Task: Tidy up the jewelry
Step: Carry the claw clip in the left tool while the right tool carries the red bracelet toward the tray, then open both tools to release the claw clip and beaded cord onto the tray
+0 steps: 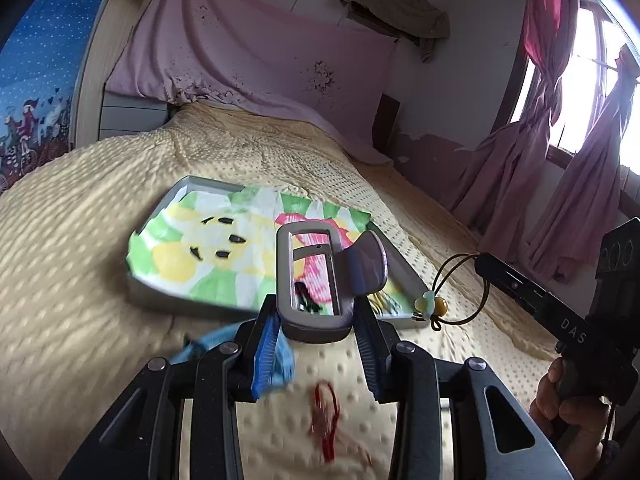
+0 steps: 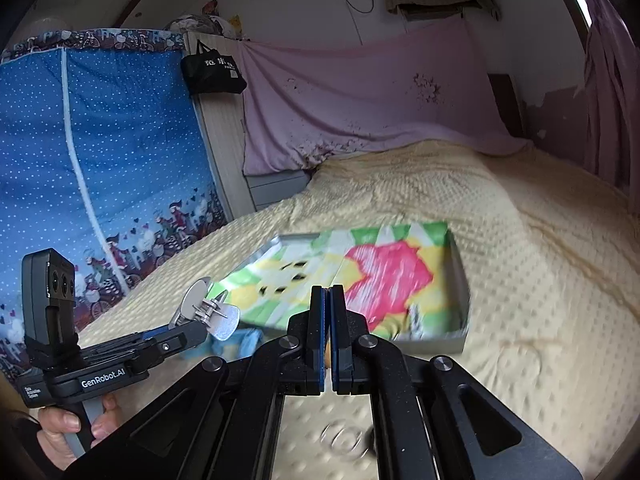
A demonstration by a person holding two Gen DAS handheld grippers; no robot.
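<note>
Between the blue pads of the left gripper [image 1: 316,328] sits a grey hair claw clip [image 1: 316,284], clamped at its base and standing upright above the fingertips. Just beyond it lies a shallow grey tray [image 1: 404,268] lined with a flower-patterned cloth [image 1: 208,252], resting on the yellow dotted bedspread [image 1: 100,184]. Below the fingers, a red string bracelet [image 1: 326,412] and a blue cloth item [image 1: 280,364] lie on the bedspread. Off to the right, the right gripper [image 2: 328,336] is pressed fully together, a cord bracelet with beads [image 1: 434,304] dangling from its tip over the tray's near corner.

Grey hair clip [image 1: 316,284] upright over tray [image 1: 404,272]
</note>
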